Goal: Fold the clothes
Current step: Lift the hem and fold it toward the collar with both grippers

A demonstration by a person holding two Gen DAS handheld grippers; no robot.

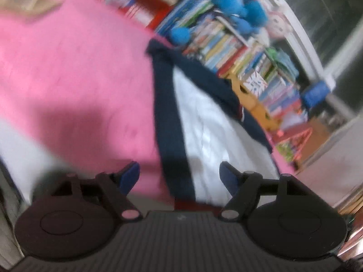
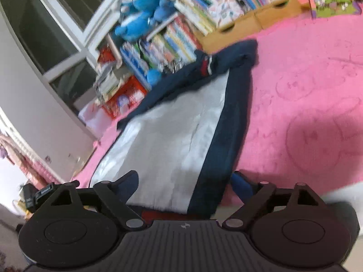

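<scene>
Lying on pink rug [image 2: 306, 90], garment [image 2: 172, 131]; bookshelf [image 2: 181, 34] beyond

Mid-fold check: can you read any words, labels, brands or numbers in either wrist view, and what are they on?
None can be quoted.
Book spines on the shelf: printed, but too blurred to read.
Small black device at the left edge of the right wrist view: a white label, too small to read.
Right gripper body: a small emblem, no letters.
Navy and white garment: a red and white stripe, no text.

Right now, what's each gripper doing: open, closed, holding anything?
Left gripper: jaws open, holding nothing, above the garment.
Right gripper: jaws open, holding nothing.
</scene>
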